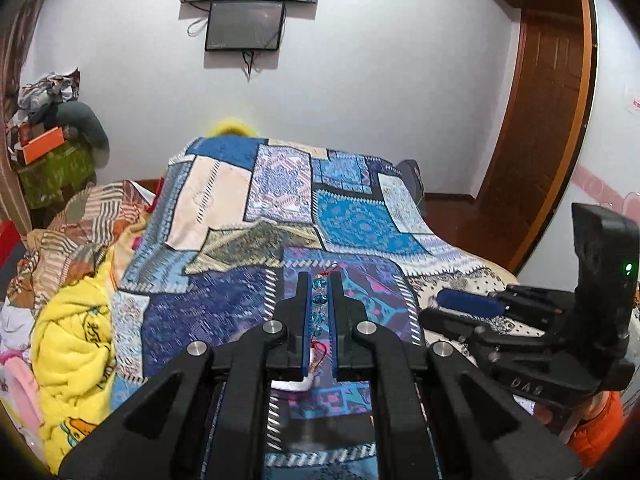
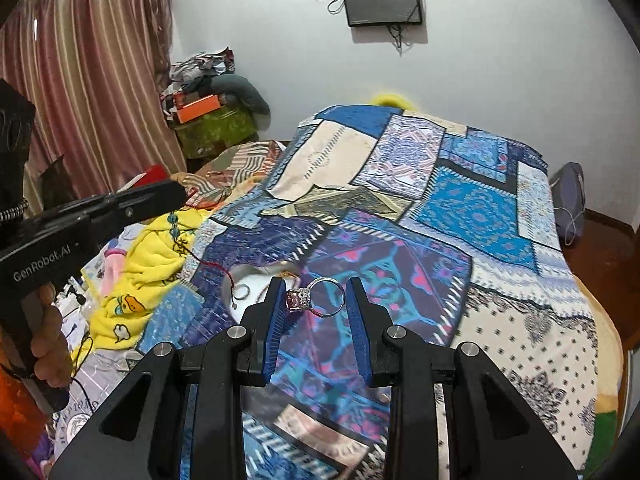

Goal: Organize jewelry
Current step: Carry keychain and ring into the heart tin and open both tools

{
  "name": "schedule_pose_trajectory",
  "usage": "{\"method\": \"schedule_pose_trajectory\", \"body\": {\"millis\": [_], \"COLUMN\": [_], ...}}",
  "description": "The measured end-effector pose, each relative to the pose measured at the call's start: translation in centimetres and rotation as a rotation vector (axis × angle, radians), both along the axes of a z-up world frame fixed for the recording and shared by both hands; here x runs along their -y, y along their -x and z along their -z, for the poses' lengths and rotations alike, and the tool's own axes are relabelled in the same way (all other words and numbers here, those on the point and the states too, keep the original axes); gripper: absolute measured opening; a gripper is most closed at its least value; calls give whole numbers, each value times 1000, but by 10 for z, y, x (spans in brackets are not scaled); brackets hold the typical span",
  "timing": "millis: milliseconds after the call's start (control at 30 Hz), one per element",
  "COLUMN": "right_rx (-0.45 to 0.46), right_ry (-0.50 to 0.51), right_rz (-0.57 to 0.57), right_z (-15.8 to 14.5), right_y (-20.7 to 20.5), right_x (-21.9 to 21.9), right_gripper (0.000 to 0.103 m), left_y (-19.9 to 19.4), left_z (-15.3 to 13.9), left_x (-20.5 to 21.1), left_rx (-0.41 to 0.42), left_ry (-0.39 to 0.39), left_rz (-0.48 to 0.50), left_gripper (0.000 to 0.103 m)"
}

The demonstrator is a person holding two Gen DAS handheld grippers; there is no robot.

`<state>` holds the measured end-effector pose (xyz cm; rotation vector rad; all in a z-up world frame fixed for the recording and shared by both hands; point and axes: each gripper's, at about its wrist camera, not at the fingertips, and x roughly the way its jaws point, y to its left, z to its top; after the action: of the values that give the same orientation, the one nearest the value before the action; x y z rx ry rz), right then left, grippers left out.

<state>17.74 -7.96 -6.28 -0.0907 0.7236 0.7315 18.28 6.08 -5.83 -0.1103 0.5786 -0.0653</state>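
- Two hand-held grippers over a bed spread with a patchwork quilt [image 2: 472, 208] in blues, creams and purples.
- Left gripper [image 1: 319, 280]: jaws nearly shut, clamped on a beaded strand [image 1: 319, 300] of pale blue crystal beads on red cord; the strand runs along the gap between the blue pads. In the right wrist view the beads and cord hang below the finger ends, at 9 o'clock.
- Right gripper [image 2: 316, 286]: jaws part-way closed on a silver ring [image 2: 324, 298] with a pink stone; the stone sits against the left pad, the band reaches the right pad, and the ring is clear of the quilt.
- White dish [image 2: 248, 288]: on the quilt at 10 o'clock from the right gripper's tips, holding a small plain ring [image 2: 241, 291] and other small pieces too blurred to tell.
- Yellow printed blanket [image 2: 156, 272]: bunched at the quilt's 9 o'clock edge.
- Hand [image 2: 50, 340]: wrapped round the left gripper's handle, orange sleeve below it.
- Wall at 12 o'clock: two dark screens [image 1: 245, 26], one above the other.
- Wooden door [image 1: 536, 120]: at 2 o'clock in the left wrist view.
- Pink curtain [image 2: 80, 92]: at 10 o'clock, a heap of clothes and boxes beside it.
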Motion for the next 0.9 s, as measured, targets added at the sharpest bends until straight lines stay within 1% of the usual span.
{"method": "schedule_pose_trajectory", "body": {"millis": [100, 200, 400, 633, 900], "right_rx": [-9, -20, -55, -90, -105], "right_ry": [-2, 5, 47, 109, 155], "right_rz": [-15, -32, -78, -125, -155], "right_z": [3, 8, 29, 53, 67], "right_y": [-3, -7, -16, -23, -26], "right_x": [-11, -23, -49, -72, -84], "right_gripper": [28, 28, 28, 28, 28], "left_y": [-4, -10, -24, -39, -46], "left_z": [1, 7, 32, 68, 99], "left_x": [-10, -19, -36, -48, -62], "left_rx": [5, -4, -53, -132, -196], "left_ry": [1, 8, 38, 69, 114], "left_rz": [-4, -5, -5, 13, 30], "left_gripper": [6, 6, 6, 6, 6]}}
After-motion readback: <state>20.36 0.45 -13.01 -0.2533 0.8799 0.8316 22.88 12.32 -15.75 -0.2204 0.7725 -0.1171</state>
